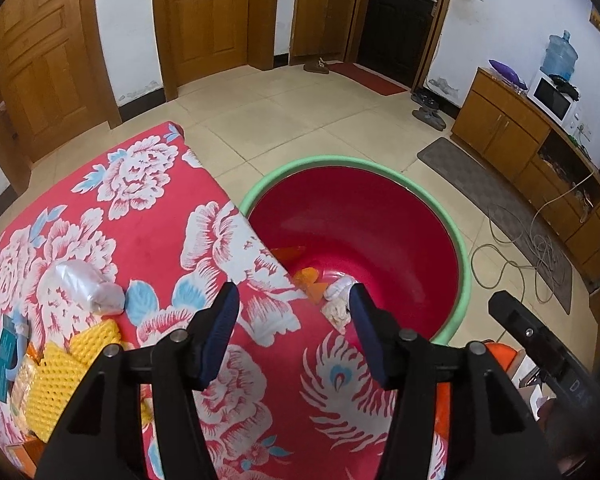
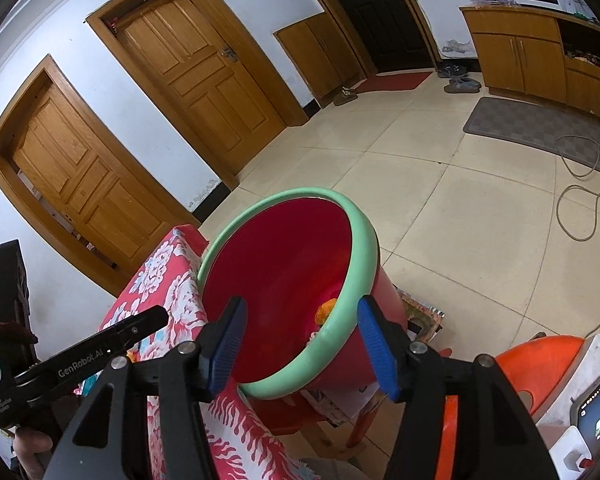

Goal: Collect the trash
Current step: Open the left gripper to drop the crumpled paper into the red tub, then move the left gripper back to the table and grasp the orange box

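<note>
A red basin with a green rim [image 1: 466, 264] stands beside the table with the red floral cloth [image 1: 148, 216]. Orange scraps [image 1: 312, 280] and a crumpled white wad [image 1: 338, 308] lie in it. My left gripper [image 1: 294, 312] is open and empty above the table's edge, next to the basin. On the cloth to its left lie a clear plastic bag [image 1: 84, 284] and a yellow foam net [image 1: 60, 376]. My right gripper [image 2: 300, 332] is open, with its jaws on either side of the basin's green rim [image 2: 336, 332], not closed on it.
A blue packet [image 1: 6, 356] lies at the table's left edge. An orange stool [image 2: 540, 364] and a white box [image 2: 592, 360] stand at the right. Cables [image 1: 532, 248] and a grey mat [image 1: 480, 188] lie on the tiled floor. Wooden doors and cabinets line the walls.
</note>
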{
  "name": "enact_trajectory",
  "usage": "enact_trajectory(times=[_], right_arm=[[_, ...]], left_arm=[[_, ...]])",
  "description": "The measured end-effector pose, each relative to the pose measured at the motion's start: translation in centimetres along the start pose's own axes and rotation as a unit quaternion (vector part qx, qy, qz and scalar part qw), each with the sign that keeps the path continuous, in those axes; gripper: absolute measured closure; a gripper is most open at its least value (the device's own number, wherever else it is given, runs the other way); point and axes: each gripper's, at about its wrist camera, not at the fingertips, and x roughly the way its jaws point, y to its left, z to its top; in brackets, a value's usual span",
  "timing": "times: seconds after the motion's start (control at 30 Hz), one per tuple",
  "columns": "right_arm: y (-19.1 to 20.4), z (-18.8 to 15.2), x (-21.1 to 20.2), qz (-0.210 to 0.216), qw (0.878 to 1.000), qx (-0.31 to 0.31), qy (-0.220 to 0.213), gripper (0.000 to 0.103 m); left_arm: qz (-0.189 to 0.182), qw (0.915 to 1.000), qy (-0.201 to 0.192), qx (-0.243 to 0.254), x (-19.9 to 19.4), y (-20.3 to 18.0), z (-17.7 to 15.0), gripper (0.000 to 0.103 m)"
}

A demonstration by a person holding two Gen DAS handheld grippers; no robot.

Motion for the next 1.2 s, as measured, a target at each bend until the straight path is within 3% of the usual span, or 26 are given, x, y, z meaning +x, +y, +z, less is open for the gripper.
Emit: enact_trajectory(times=[0.27, 0.4, 0.67, 1.2], right_arm=[[0.5, 0.0, -0.7, 0.005, 1.0, -0.003, -0.004, 0.042], [1.2, -0.2, -1.4, 0.009, 1.0, -0.009, -0.008, 0.04], [2.9, -1.2, -2.8, 0.02, 0.999, -0.03, -0.005, 0.037], [6.9, -4.0, -4.2, 0.057, 0.996, -0.069, 0.018, 0.036]], left_arm=[[0.007, 0.9996, -0.015, -0.022, -2.0, 0.9, -0.9, 0.046], [0.026, 0.9986, -0.034, -0.031, -3.7, 1.6, -1.7, 0.037], [0.049, 0.9965, -0.043, -0.052, -6.5, 3.6, -3.9, 0.035], [0.131, 0.9842, -0.047, -0.11, -11.2, 10.0, -9.1, 0.025]])
